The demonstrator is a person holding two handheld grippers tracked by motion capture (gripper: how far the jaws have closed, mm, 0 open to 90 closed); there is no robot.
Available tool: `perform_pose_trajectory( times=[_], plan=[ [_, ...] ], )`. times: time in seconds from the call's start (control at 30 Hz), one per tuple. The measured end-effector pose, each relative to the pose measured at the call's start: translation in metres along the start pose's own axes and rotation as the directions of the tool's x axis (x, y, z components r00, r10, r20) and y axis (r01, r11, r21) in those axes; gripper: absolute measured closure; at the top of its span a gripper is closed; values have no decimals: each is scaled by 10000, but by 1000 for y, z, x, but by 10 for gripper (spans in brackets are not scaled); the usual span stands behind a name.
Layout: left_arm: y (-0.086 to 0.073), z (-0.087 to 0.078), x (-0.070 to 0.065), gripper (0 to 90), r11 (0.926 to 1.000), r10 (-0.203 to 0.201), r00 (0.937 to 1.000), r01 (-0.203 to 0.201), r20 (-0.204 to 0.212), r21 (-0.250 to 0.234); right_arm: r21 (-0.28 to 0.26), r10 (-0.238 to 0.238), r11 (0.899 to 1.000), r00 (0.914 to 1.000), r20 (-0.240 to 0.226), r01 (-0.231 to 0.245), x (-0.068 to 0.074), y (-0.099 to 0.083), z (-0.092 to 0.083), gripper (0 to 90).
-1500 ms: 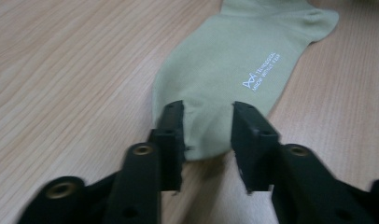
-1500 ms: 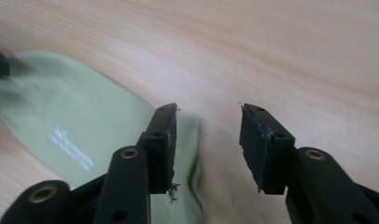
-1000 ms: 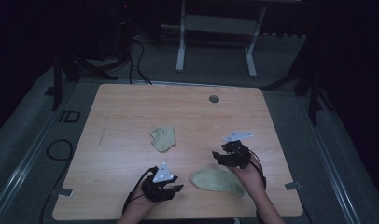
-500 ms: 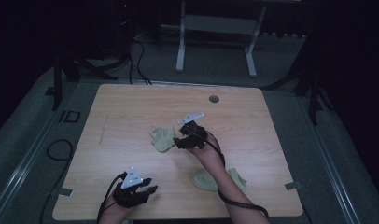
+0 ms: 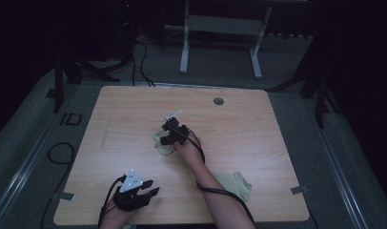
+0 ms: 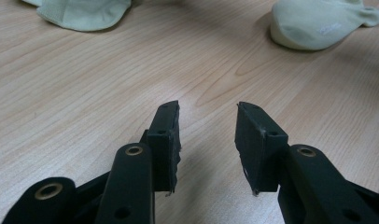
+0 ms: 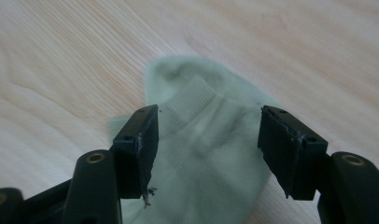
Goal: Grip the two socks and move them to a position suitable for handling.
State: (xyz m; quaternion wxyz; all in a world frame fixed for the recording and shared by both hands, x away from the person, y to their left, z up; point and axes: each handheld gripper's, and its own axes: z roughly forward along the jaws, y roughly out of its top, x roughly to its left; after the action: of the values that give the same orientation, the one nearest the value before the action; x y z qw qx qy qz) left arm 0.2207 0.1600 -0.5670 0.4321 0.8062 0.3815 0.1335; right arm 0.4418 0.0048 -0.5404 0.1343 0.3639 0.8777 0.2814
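A pale green sock (image 7: 201, 154) lies crumpled on the wooden table (image 5: 258, 124) near its middle, seen in the high view as the sock (image 5: 161, 147). My right gripper (image 7: 208, 114) hovers over it, its jaws having just been opening, one on either side of the cuff without pressing it; in the high view the right gripper (image 5: 167, 139) covers part of it. A second sock (image 5: 235, 184) lies flat at the front right, partly behind the right forearm. My left gripper (image 5: 151, 189) rests near the front edge, open and empty (image 6: 207, 106).
A round grommet hole (image 5: 218, 101) sits at the table's back right. Beyond the left gripper's jaws lie two socks, one far left (image 6: 85, 11) and one far right (image 6: 318, 25). Cables and a white stand (image 5: 220, 43) are on the floor behind the table.
My right gripper has swept left from the front-right sock to the middle sock. The left gripper has slid left along the front edge.
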Motion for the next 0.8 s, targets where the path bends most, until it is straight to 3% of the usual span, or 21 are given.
perform_pose_trajectory(
  times=[0.13,0.2,0.33,0.37,0.5,0.8],
  plan=[
    [0,0,1,595,10000,-19,10000,19,-41,-5,189,-44,9998,9999,126,42,-1,-3,12,373],
    [0,0,2,594,10000,-16,10000,16,-38,11,244,-109,9996,9999,114,107,-1,-3,11,435],
    [0,1,1,594,10000,-29,9999,30,-101,18,263,-680,9973,9977,-4,679,5,-4,7,785],
    [0,1,1,595,10000,-7,9999,7,-127,21,398,-860,9955,9963,54,857,7,-3,6,813],
    [0,3,-2,594,10000,-14,10000,14,-51,24,540,-794,9953,9966,-230,806,5,-2,-5,832],
    [4,12,-10,595,9998,115,9999,-116,48,182,-177,-624,9979,9974,-365,618,-26,-16,-68,832]
  ],
)
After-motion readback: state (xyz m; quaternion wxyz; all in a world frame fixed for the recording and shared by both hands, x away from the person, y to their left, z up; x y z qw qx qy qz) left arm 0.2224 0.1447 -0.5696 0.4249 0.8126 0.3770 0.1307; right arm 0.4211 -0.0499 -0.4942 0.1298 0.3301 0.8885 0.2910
